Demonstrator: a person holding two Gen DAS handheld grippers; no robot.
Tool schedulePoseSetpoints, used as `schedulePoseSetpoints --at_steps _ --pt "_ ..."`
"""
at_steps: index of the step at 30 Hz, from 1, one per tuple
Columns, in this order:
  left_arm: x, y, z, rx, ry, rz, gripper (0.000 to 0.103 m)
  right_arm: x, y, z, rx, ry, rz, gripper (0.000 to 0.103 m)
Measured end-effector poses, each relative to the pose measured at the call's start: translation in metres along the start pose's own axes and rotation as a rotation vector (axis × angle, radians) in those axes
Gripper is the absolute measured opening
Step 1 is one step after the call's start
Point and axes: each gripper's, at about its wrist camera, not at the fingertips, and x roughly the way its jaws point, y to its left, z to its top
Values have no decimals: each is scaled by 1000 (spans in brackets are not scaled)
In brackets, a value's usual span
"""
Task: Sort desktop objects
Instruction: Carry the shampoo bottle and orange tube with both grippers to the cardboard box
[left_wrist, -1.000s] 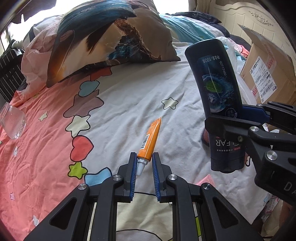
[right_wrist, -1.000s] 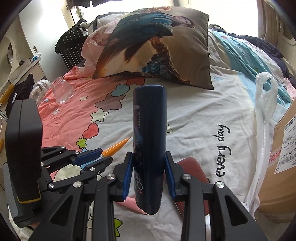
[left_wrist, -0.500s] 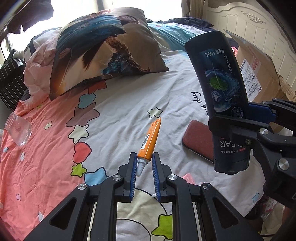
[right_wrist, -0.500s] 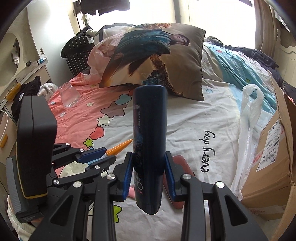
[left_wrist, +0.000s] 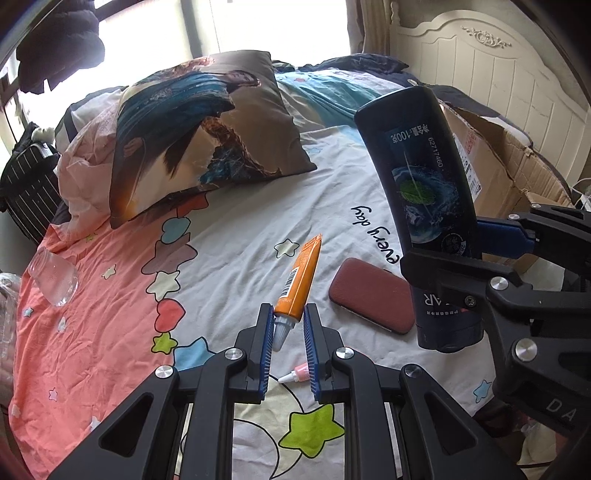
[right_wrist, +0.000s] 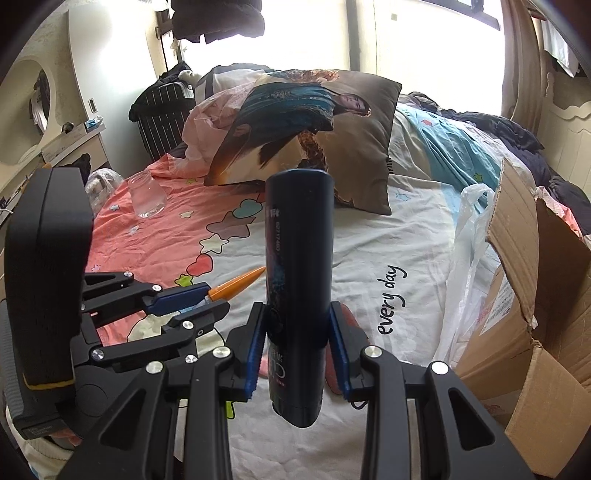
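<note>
Two grippers are seen above a bed, each closed on one thing. The left gripper (left_wrist: 289, 325) is shut narrowly on the cap end of an orange tube (left_wrist: 300, 280), which is held clear of the sheet and points away from the camera. The right gripper (right_wrist: 297, 345) is closed around the lower part of a dark blue bottle (right_wrist: 299, 280); the bottle is held upright with its cap downward, lifted off the bed. Below the left jaws a small pink-and-white nozzle cap (left_wrist: 295, 373) is seen lying on the bedsheet (left_wrist: 240, 229). Just beyond, between tube and bottle, a flat maroon case (left_wrist: 371, 295) lies on the sheet. Farther left, a clear glass (left_wrist: 53, 277) lies tipped on the pink part of the sheet. At the far end a printed pillow (left_wrist: 207, 147) is propped up, and a cardboard box (right_wrist: 535, 295) stands open beside the bed on the right.
</note>
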Motion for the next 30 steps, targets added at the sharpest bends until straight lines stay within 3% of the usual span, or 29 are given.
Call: schedulePoseSetpoints --at_steps 17,30 --pt "-58 -47 12 63 -84 28 16 -59 -26 -10 21 -92 -26 31" --pt "-78 -108 33 146 -129 -14 16 -102 -73 -23 75 -135 -99 31"
